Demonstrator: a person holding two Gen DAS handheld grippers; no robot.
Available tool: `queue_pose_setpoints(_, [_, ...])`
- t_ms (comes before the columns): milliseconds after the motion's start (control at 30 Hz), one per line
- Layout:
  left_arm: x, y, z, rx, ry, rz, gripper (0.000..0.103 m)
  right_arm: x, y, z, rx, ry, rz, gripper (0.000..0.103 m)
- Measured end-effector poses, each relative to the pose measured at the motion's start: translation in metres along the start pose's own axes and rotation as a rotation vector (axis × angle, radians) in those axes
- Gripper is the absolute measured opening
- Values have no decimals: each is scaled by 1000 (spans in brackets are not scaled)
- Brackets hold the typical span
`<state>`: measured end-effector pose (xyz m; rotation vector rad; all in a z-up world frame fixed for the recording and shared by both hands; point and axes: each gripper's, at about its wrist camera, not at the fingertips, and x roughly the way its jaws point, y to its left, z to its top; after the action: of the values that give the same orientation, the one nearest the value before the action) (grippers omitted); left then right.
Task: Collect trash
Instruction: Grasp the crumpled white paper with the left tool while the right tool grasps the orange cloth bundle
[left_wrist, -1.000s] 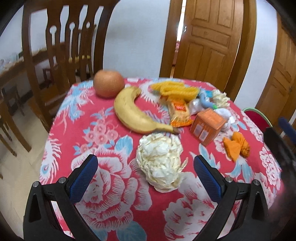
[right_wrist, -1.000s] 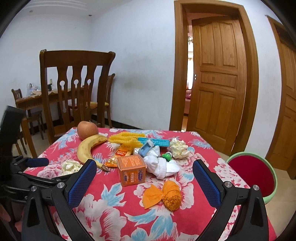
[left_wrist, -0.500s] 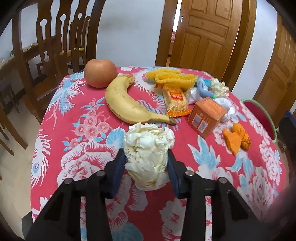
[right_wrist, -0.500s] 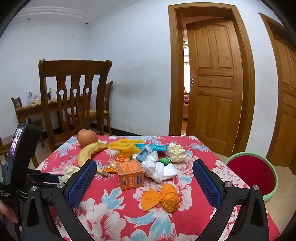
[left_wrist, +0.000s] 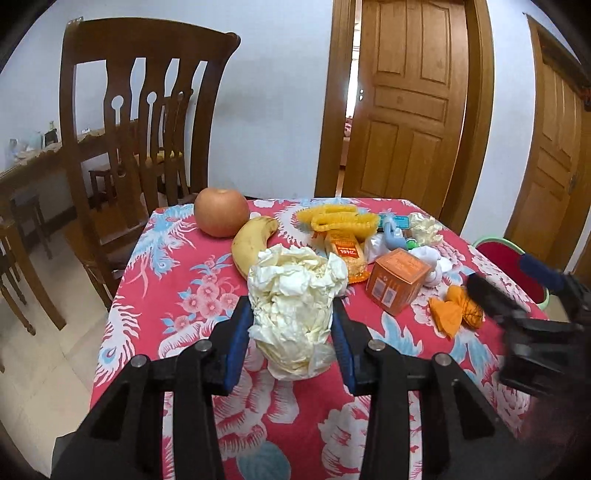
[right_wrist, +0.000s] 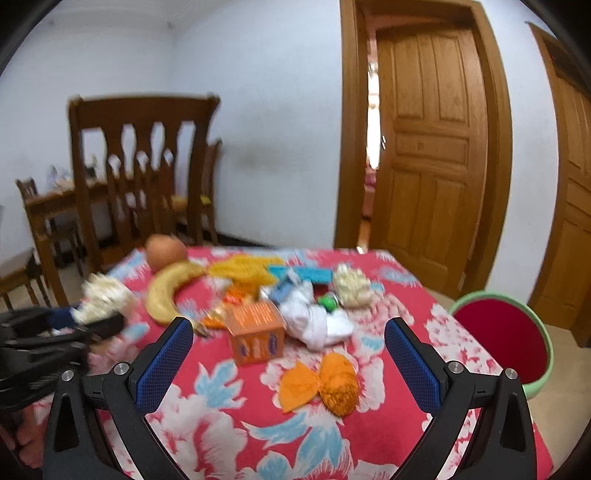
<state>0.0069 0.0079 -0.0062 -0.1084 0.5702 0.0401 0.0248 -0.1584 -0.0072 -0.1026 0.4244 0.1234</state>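
Here the left gripper (left_wrist: 291, 328) has its jaws pinching the crumpled paper ball (left_wrist: 295, 306), lifted just above the table (left_wrist: 177, 295) in front of the banana (left_wrist: 251, 243); the right gripper (right_wrist: 288, 354) hovers with jaws spread over the orange wrapper (right_wrist: 321, 384)

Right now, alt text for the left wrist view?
The left gripper clamps a crumpled white paper ball above a red floral tablecloth. Behind lie a banana, an apple, and an orange box.
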Motion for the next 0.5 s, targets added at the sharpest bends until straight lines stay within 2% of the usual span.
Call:
queue_pose_setpoints(267, [1,1,0,-4,10,-11,43,62,3,-9,-32,337,-40,103])
queue_pose_setpoints(500, [-2,-3,-1,12,-6,-20,43,75,-5,-15,-3,409,-68,103])
